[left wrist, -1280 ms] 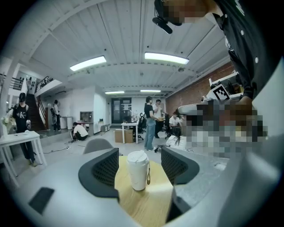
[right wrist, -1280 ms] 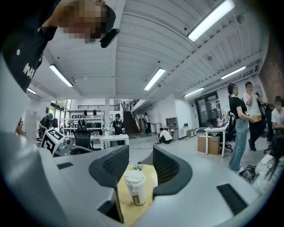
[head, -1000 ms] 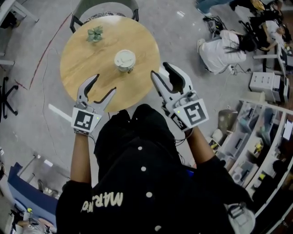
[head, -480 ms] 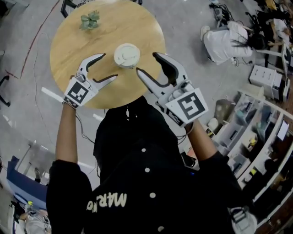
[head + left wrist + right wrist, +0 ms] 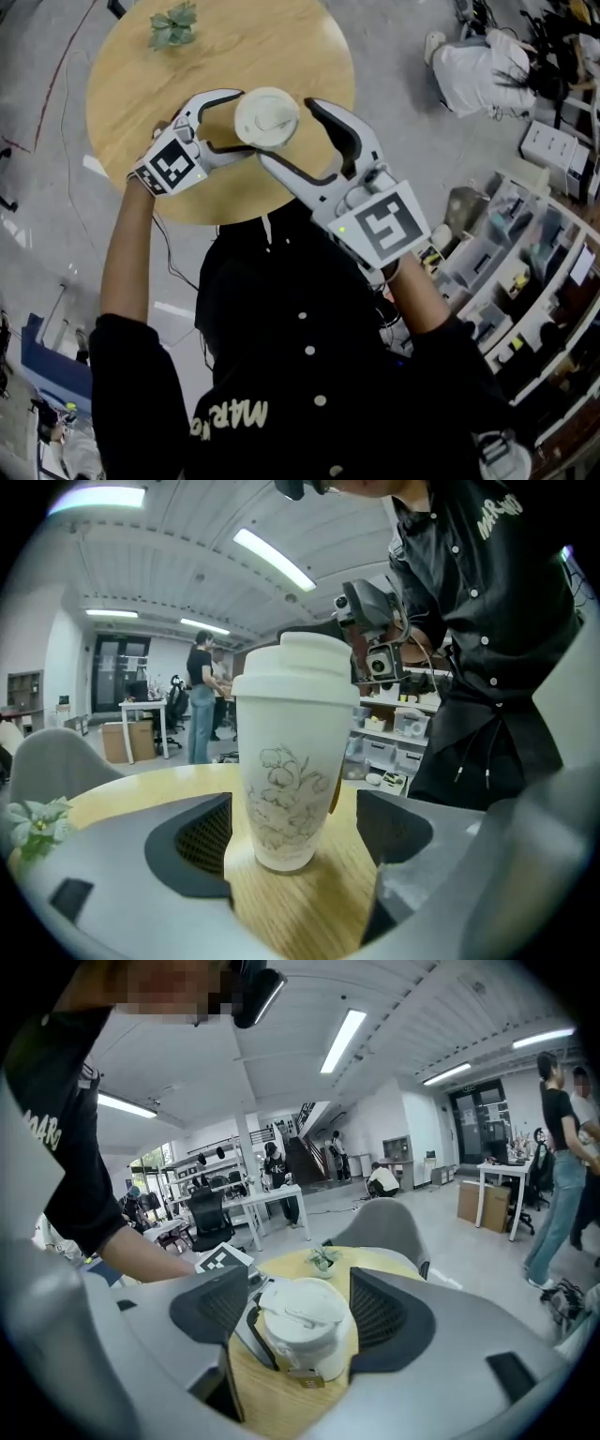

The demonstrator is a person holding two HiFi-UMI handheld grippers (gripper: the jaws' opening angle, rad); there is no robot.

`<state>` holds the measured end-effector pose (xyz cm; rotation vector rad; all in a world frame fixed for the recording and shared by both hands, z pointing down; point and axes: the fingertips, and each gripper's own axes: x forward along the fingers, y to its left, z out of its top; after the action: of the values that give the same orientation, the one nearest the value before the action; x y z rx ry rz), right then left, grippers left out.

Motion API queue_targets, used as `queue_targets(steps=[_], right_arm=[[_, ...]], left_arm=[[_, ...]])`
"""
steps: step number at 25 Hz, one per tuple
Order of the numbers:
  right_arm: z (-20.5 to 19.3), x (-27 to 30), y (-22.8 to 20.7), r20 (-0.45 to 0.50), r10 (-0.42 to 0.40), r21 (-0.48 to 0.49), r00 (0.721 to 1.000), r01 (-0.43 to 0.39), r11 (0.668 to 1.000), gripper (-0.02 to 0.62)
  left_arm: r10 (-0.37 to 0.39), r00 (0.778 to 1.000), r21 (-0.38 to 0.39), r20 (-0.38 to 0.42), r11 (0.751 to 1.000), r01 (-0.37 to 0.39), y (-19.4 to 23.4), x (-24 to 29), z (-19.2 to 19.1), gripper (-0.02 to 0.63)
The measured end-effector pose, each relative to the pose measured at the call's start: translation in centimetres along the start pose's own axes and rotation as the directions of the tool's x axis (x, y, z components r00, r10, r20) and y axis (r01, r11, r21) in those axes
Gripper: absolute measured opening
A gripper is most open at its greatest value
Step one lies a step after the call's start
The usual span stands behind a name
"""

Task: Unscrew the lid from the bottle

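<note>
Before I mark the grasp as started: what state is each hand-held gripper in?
Left hand-held gripper: open, jaws just been opening, white lidded cup between them, ungripped.
Right hand-held gripper: open, jaws just been opening, flanking the cup's lid.

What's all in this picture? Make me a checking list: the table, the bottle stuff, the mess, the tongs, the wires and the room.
Surface: round wooden table.
Job's things: white bottle standing upright, lid on.
Clutter: one small plant near the far edge.
Grippers: left tongs and right tongs open, just been opening; bottle between both, not squeezed.
Cables: thin dark wire under the left arm.
Surroundings: grey floor, shelves at right, person crouching.
</note>
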<state>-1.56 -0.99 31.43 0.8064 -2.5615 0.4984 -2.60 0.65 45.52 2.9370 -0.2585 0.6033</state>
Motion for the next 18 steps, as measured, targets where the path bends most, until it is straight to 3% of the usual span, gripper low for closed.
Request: queue_targets(steps=[9,18], right_arm=[[-2.4,2.8,-0.6,-0.074,-0.015,0.016,0.997,0.016,1.0,0.365],[-3.7,3.3,-0.9,-0.114,-0.021,0.004,0.993,0.021,1.0,0.365]], left_arm=[[-0.139,0.99,0.049,0.032,0.989,0.137,1.6,1.8,-0.8,0.42],[-0.302,0.953,0.125,0.023,0.947,0.297,0.4,3.4,-0.3,0.428]])
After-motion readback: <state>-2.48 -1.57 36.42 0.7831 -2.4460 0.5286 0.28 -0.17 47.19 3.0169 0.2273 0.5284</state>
